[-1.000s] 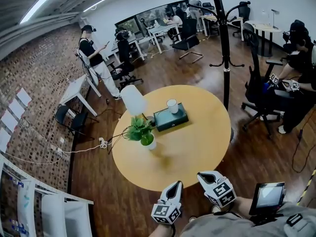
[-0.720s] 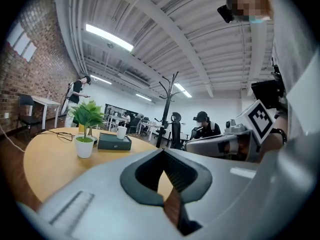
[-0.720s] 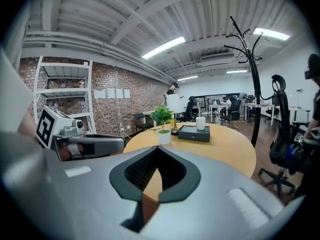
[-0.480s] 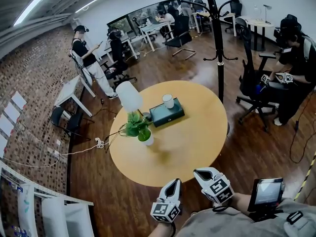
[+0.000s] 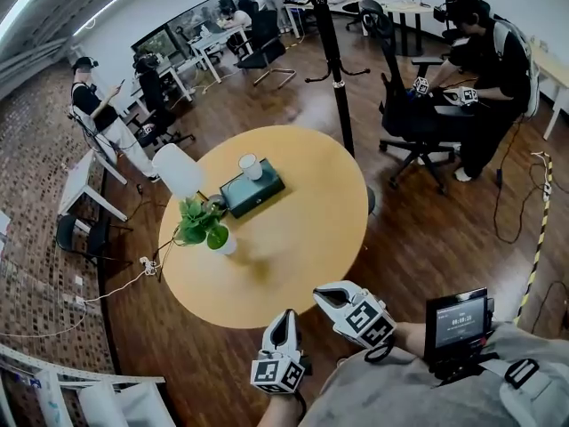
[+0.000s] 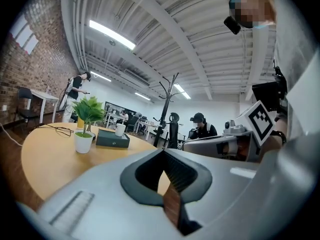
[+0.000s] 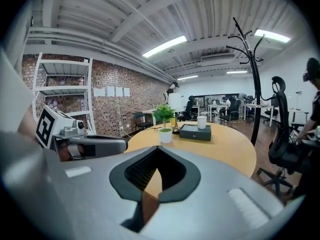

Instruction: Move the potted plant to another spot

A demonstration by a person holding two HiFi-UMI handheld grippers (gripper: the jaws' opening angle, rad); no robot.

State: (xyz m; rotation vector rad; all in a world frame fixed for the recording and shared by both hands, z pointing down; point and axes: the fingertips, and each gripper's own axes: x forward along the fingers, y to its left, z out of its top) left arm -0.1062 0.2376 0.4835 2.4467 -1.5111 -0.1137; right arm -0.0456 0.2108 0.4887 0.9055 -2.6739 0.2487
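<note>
An open-plan office: rows of desks (image 5: 209, 38), swivel chairs (image 5: 404, 118) (one brick wall (image 5: 36, 238)).

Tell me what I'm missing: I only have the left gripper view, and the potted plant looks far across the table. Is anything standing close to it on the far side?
Observer: Yes. The head view shows a white lamp standing close by the potted plant, just beyond it.
Operator: Are my right tongs ready to grab?
Observer: Not yet. The right gripper view shows the right tongs shut, with nothing between them.
Operator: Where could the plant go?
Observer: Seen from above, the table is bare across its near and right parts.
</note>
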